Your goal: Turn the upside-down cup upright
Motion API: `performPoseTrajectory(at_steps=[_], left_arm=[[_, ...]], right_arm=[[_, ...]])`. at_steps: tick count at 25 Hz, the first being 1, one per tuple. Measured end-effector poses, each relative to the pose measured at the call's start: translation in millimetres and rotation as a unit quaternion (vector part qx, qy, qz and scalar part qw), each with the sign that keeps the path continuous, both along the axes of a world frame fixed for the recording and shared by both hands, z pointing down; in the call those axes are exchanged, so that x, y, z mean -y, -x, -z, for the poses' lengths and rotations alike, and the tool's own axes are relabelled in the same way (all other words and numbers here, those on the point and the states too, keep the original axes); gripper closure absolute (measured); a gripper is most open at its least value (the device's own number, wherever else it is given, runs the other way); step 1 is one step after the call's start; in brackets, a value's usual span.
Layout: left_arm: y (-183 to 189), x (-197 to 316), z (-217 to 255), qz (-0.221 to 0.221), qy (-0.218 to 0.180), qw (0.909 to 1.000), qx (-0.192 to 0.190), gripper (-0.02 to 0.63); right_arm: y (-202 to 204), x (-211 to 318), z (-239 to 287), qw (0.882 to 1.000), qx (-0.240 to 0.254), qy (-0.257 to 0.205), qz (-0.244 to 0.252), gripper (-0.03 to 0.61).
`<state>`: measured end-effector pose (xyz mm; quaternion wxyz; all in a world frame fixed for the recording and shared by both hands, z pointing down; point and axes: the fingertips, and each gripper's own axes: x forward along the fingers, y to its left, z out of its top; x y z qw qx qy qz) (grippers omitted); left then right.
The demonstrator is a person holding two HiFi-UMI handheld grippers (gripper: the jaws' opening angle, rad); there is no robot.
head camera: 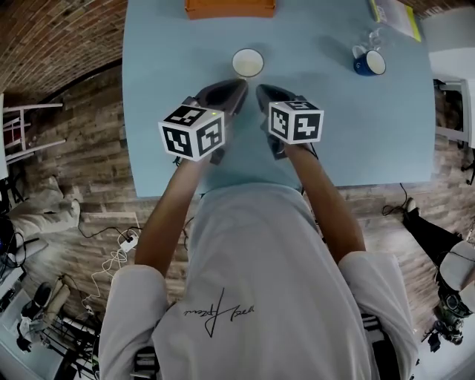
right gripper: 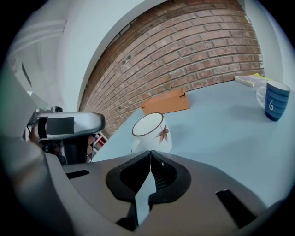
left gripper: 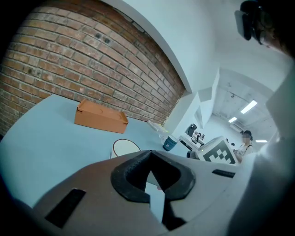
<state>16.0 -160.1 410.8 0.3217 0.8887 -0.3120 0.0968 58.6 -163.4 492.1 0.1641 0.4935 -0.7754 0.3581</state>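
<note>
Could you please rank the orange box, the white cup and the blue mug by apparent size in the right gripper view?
1. White cup and orange box look about equal, the cup being nearer.
2. Blue mug, smallest.

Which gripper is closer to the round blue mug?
Right. The right gripper lies to the left of the round blue mug; the left gripper lies even farther left, beyond the right one.

An orange box (head camera: 230,7) sits at the pale blue surface's (head camera: 185,44) far edge. A blue mug (head camera: 369,62), clear glass (head camera: 373,37) and yellow booklet (head camera: 397,16) cluster far right.
</note>
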Motion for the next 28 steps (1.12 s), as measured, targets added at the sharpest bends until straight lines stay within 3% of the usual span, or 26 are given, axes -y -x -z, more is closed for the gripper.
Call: performPoseTrajectory(at_steps=[9, 17, 25, 28], left_arm=[[16.5, -24.3, 21.7, 0.027, -0.02, 0.9993, -0.014, 0.603], [8.3, -52.7, 43.9, 0.024, -0.042, 0.9986, -0.019, 0.603], [15.6, -65.4, 66.6, 0.045, -0.059, 0.9965, -0.038, 0.603], [17.4, -73.0, 84.3, 0.054, -0.082, 0.9944, -0.037, 0.603]], right_arm=[[19.2, -21.1, 39.2, 0.998, -0.01, -0.038, 0.049, 0.557], [33.0, -61.6, 87.3, 0.99, 0.031, -0.067, 0.119, 0.557], [28.3, -73.1, 124.6, 0.985, 0.038, -0.102, 0.136, 0.558], [22.3, -79.6, 140.3, 0.983, 0.037, -0.119, 0.137, 0.558]])
